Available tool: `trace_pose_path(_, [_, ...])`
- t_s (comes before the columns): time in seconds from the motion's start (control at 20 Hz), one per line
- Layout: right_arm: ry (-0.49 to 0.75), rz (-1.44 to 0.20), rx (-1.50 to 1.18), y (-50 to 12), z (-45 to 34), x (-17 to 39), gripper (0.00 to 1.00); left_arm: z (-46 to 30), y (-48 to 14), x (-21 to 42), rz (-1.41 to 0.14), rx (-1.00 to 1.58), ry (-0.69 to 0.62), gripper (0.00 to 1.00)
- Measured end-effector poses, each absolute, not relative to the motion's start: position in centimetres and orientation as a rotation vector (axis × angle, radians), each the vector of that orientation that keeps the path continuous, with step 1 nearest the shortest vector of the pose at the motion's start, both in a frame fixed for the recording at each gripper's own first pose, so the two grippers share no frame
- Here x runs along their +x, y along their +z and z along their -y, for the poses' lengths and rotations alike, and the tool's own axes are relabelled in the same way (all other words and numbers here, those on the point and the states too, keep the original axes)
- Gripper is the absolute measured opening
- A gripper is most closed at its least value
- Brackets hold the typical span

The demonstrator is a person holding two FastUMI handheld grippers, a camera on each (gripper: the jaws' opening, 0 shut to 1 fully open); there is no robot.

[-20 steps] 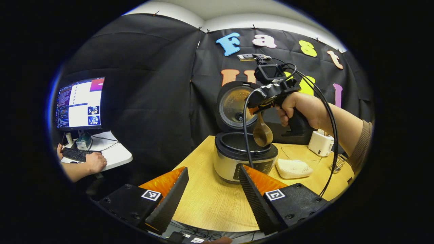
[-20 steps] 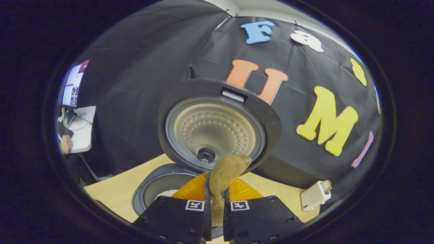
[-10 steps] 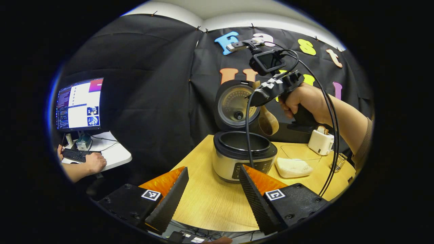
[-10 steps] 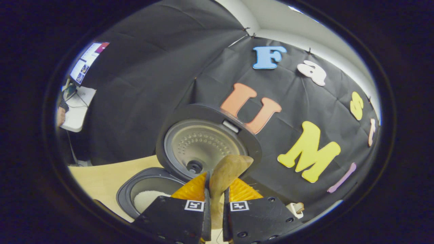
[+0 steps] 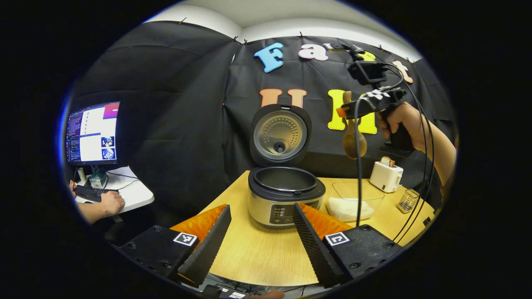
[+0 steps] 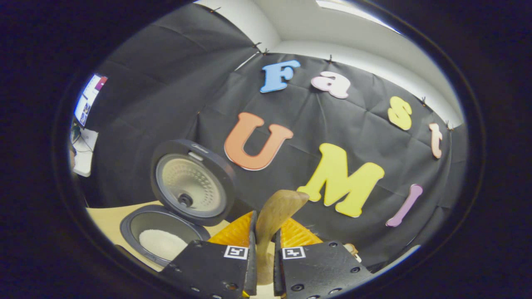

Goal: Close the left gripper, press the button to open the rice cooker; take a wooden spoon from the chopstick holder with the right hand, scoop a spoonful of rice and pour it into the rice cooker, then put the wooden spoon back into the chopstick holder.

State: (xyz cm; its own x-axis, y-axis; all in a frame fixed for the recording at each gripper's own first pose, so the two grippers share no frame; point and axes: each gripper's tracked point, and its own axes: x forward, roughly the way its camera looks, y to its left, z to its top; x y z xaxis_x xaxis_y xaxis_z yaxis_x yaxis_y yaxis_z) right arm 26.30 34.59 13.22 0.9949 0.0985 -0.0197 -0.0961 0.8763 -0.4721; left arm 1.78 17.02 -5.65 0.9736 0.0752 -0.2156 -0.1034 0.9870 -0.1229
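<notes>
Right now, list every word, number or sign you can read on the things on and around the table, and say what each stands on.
Nothing reads clearly.
Rice cooker control panel: markings too small to read.
Lid rim: a script mark, blurred.
Left gripper: square coded markers, no words.

Wooden table [image 5: 257, 253] carries rice cooker [image 5: 286, 199], rice tray [image 5: 353, 203], toaster [image 5: 385, 176].
</notes>
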Motion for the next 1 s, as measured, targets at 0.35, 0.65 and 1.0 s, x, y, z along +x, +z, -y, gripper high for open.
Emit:
trace_pose_path(0.35, [-0.053, -0.02, -0.392, 13.8, -18.5, 25.7, 0.16, -14.0, -5.1, 2.4, -0.204, -0.068, 0.059, 0.96])
trace_pose_path(0.65, [-0.219, -0.078, -0.346, 11.8, -5.2, 25.6, 0.15, -11.4, -4.9, 2.6, -0.202, 0.004, 0.034, 0.96])
trace_pose_path(1.0, [-0.317, -0.2, -0.254, 5.5, 4.1, 26.2, 0.17, -9.2, -4.7, 2.8, -0.193, 0.019, 0.0, 0.96])
